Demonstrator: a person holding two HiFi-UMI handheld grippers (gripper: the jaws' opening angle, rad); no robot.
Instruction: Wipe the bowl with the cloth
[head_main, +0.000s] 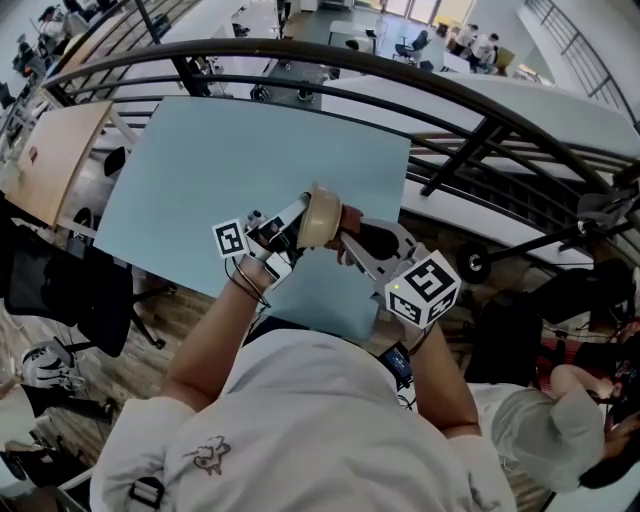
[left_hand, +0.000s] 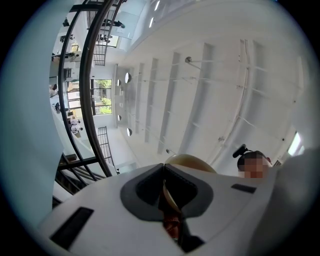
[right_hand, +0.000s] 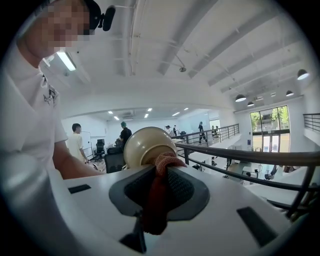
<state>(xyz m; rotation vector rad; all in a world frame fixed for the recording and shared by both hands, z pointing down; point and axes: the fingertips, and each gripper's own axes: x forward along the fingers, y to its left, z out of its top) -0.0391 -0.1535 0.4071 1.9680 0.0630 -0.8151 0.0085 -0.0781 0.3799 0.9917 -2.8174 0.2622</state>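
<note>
I hold a tan bowl in the air close to my chest, above the near edge of a light blue table. My left gripper is shut on the bowl's rim; in the left gripper view the thin rim runs between the closed jaws, with the bowl's body beyond them. My right gripper is shut on a red cloth. In the right gripper view the cloth hangs between the jaws, and its top presses against the bowl.
A curved black railing runs behind the table, with a lower floor of desks beyond it. A black chair stands at the left. Another person sits at the lower right.
</note>
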